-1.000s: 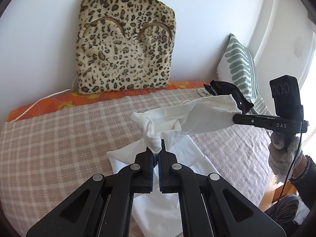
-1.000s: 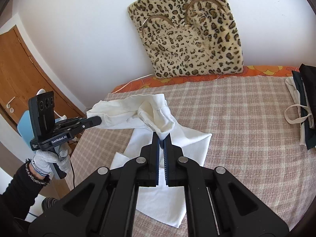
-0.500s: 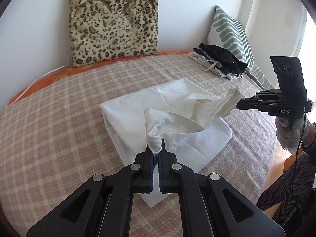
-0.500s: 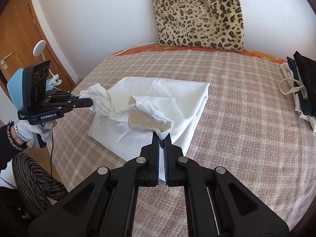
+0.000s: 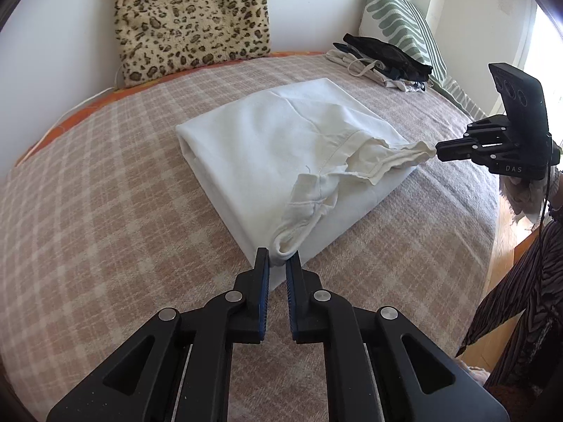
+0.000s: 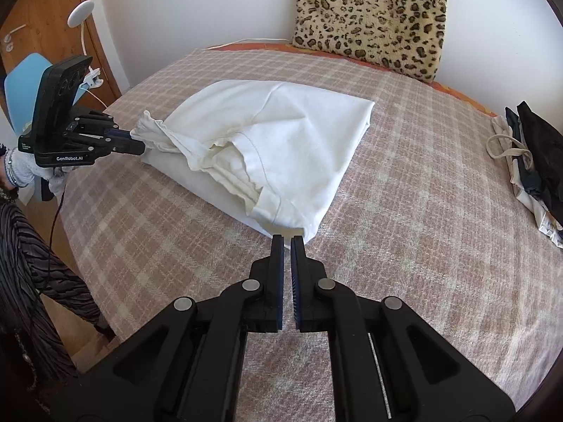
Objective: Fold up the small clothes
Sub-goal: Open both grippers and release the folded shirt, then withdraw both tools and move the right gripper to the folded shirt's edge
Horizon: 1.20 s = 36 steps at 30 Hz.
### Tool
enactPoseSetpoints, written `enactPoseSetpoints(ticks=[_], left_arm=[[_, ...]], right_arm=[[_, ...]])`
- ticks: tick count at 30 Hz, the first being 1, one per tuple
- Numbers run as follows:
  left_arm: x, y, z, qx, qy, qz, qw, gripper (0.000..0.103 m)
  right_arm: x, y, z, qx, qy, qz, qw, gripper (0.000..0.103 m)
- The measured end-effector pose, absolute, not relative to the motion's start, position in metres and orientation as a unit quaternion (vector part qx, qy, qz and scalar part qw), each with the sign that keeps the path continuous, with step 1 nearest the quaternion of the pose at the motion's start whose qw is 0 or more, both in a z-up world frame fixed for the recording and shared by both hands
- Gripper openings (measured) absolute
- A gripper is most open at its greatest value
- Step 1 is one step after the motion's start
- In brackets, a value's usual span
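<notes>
A white garment (image 5: 281, 147) lies folded over on the checked bed cover, also in the right wrist view (image 6: 281, 147). My left gripper (image 5: 278, 258) has its jaws slightly parted around the garment's near corner; the right wrist view shows it (image 6: 137, 142) still pinching that bunched corner. My right gripper (image 6: 287, 241) has its jaws a small gap apart just below the garment's near edge; in the left wrist view it (image 5: 436, 151) still pinches a bunched corner.
A leopard-print cushion (image 5: 191, 17) leans on the wall at the back. A pile of dark and cream clothes (image 5: 383, 61) lies by a striped pillow (image 5: 401, 24). The bed edge and wooden floor (image 5: 506, 232) are on the right.
Both grippers brought the lifted corners down and toward me, laying the garment folded flat on the bed. The left jaws have parted slightly.
</notes>
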<state>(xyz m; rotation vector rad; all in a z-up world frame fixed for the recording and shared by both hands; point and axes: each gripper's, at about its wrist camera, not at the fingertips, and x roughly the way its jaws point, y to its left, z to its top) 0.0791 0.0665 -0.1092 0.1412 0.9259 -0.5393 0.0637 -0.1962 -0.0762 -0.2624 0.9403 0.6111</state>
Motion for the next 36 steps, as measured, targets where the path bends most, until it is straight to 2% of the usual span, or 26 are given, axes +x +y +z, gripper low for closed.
enactPoseSetpoints(ticks=[4,7,12,15,17,19,22,28,31,36], left_arm=[[0.066,0.075,-0.108,0.08,0.441,-0.247,0.859,0.008],[0.065,0.084,-0.1,0.049,0.432,-0.247,0.866,0.008],[0.086,0.101,-0.101,-0.095,0.462,-0.247,0.847,0.013],[0.096,0.111,-0.105,-0.181,0.475,-0.237,0.828,0.013],[0.099,0.113,-0.1,-0.209,0.463,-0.223,0.832,0.013],[0.103,0.104,-0.089,-0.195,0.447,-0.223,0.844,0.013],[0.113,0.075,-0.084,-0.161,0.446,-0.255,0.843,0.014],[0.12,0.039,-0.119,-0.1,0.495,-0.281,0.816,0.014],[0.106,0.035,-0.12,-0.051,0.49,-0.291,0.82,0.014],[0.095,0.05,-0.121,-0.048,0.494,-0.289,0.819,0.014]], right_arm=[[0.048,-0.195,-0.067,-0.124,0.437,0.301,0.839,0.005],[0.045,-0.19,-0.061,-0.118,0.424,0.305,0.844,0.005],[0.053,-0.166,-0.06,-0.091,0.43,0.325,0.837,0.008],[0.06,-0.152,-0.06,-0.076,0.429,0.332,0.837,0.013],[0.064,-0.146,-0.059,-0.081,0.423,0.322,0.843,0.022],[0.072,-0.147,-0.06,-0.071,0.427,0.312,0.845,0.026],[0.085,-0.149,-0.063,-0.07,0.435,0.304,0.845,0.026],[0.091,-0.159,-0.078,-0.078,0.469,0.287,0.832,0.027],[0.088,-0.171,-0.083,-0.076,0.48,0.287,0.825,0.027],[0.081,-0.197,-0.074,-0.044,0.479,0.271,0.834,0.027]])
